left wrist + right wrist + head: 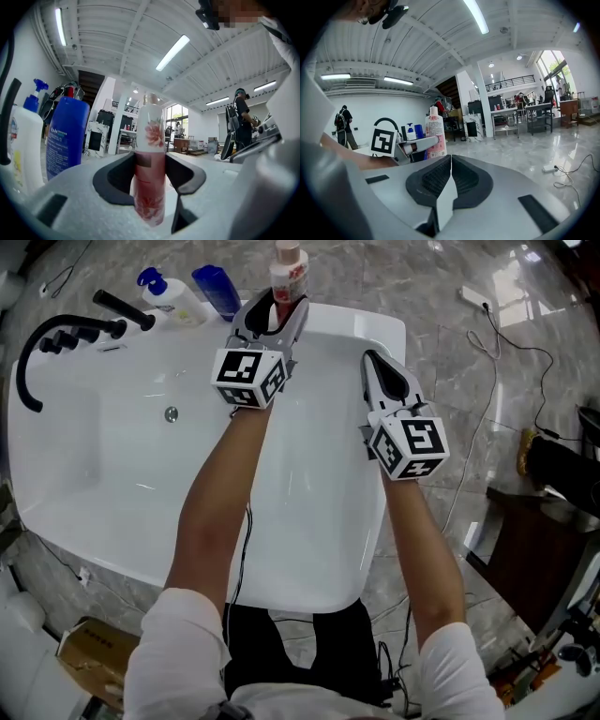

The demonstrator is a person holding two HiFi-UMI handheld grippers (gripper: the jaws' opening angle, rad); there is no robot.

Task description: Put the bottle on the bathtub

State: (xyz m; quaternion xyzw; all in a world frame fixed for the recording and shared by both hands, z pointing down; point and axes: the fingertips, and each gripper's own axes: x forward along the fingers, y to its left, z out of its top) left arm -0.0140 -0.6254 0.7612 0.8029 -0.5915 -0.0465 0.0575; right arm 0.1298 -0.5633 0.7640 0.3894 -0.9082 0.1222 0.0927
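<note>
A pink bottle with a flower print and a white cap (288, 274) (150, 159) (435, 132) stands upright at the far rim of the white bathtub (112, 465). My left gripper (274, 310) (150, 180) is shut on the bottle's lower half, with a dark pad pressed against each side. Whether the bottle's base rests on the rim is hidden by the gripper. My right gripper (377, 365) (450, 176) hovers over the tub's right side, to the right of the bottle, its jaws shut on nothing.
A blue bottle (217, 289) (66, 136) and a white pump bottle with a blue top (172, 298) (27, 140) stand on the rim left of the pink bottle. A black faucet (56, 338) arches over the tub's left end. Cables (511, 362) run across the marble floor.
</note>
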